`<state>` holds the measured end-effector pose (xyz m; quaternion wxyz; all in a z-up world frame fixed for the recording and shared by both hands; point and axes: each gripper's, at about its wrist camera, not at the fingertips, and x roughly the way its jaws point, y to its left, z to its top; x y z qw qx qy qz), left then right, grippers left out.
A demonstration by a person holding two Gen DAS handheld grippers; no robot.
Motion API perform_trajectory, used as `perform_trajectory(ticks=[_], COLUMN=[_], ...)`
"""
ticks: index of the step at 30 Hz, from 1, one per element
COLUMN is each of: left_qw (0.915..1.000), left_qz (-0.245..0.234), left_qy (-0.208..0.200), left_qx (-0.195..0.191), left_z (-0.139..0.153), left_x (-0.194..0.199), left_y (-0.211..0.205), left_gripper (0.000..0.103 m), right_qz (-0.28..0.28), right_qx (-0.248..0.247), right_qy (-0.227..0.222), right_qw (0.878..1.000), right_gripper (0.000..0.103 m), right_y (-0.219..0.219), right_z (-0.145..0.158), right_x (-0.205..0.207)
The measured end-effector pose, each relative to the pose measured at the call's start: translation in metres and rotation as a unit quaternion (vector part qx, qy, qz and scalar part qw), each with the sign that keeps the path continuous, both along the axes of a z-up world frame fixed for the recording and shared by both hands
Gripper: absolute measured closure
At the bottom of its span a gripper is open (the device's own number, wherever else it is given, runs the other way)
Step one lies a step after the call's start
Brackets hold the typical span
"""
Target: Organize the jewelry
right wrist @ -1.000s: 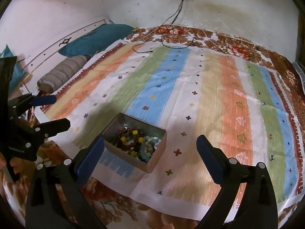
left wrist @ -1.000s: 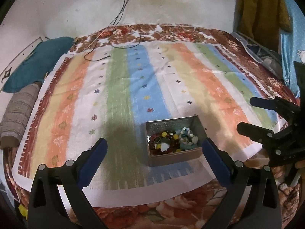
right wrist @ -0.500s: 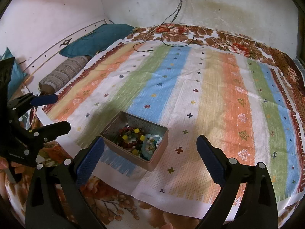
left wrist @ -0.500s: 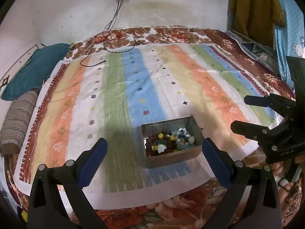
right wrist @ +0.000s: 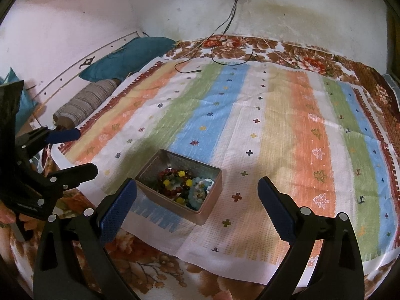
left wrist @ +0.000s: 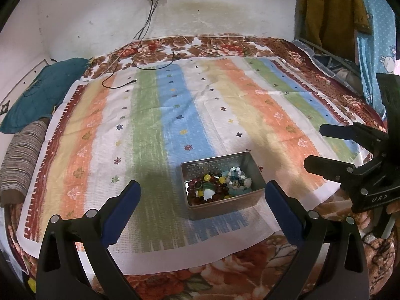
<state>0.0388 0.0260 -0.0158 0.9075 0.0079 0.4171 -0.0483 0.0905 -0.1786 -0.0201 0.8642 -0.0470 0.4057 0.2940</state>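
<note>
Both tools wide, empty: left tool (left wrist: 202,200), right tool (right wrist: 197,195). Metal tin (left wrist: 246,161) of beaded bracelets (left wrist: 212,187) at 12 o'clock on striped bedspread (left wrist: 150,130).

A rectangular metal tin (right wrist: 200,212) of beaded bracelets (right wrist: 180,185) sits on a striped cloth (right wrist: 275,130) spread over a bed with a floral blanket (right wrist: 140,260). The right gripper (right wrist: 197,200) hovers just short of the tin, jaws spread wide with nothing between them. The left gripper (right wrist: 75,152), jaws also apart, hangs to the tin's left, off the cloth's edge.
</note>
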Motion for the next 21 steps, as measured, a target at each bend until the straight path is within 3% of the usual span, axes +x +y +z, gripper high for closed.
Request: perform_trajectory(ticks=[9, 21], left_qw=[1.0, 0.9999], left_qz=[-0.006, -0.01], left_qy=[-0.004, -0.003], left_qx=[-0.005, -0.007], left_z=[0.0029, 0.0036], left_x=[-0.0033, -0.0043], left_y=[-0.005, -0.0044], left_gripper=[0.006, 0.006], right_qz=[-0.007, 0.01], right_qx=[0.003, 0.007], right_qy=[-0.013, 0.005], right_qw=[1.0, 1.0], right_gripper=[0.005, 0.005], right_y=[-0.0025, 0.0003], right_z=[0.0047, -0.0003], right_x=[-0.005, -0.0016])
